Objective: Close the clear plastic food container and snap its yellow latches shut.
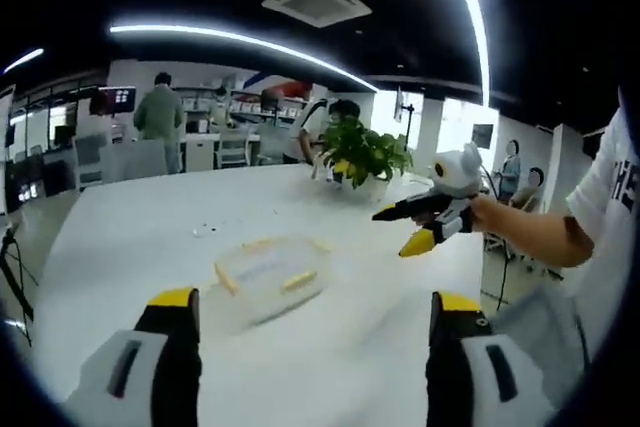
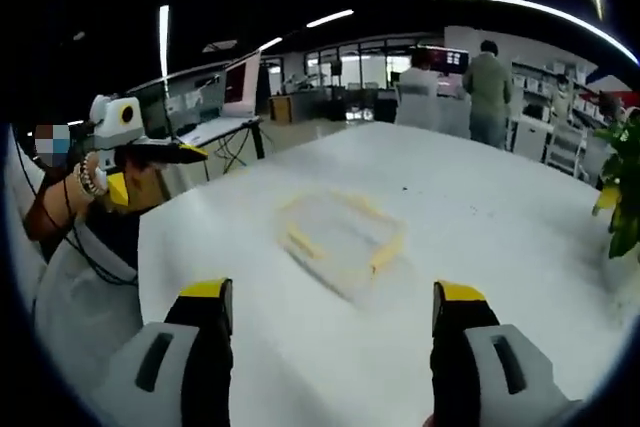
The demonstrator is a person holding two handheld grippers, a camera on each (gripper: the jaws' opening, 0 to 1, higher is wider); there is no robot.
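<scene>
Approaching stage: neither gripper has reached the work yet. Left gripper [image 1: 312,299], yellow-tipped with black and grey jaws, stands with jaws wide and nothing between them; right gripper [image 2: 333,292], same build, likewise wide and empty. Both hover above the large white table [image 1: 130,237].

Clear rectangular plastic food container with yellow latches [image 1: 268,273] lies flat on the table, at about 12 o'clock ahead of the left jaws, apart from them. In the right gripper view the container [image 2: 340,230] sits at 12 o'clock too, blurred; whether the lid is seated or the latches are down, I cannot tell.

Farther off, at 1 o'clock in the left gripper view, a green potted plant [image 1: 363,152] stands on the table.

Judgement: step in hand is the reach-in. Next move calls for lowering both grippers to the container, one steadying it, the other pressing a latch.
</scene>
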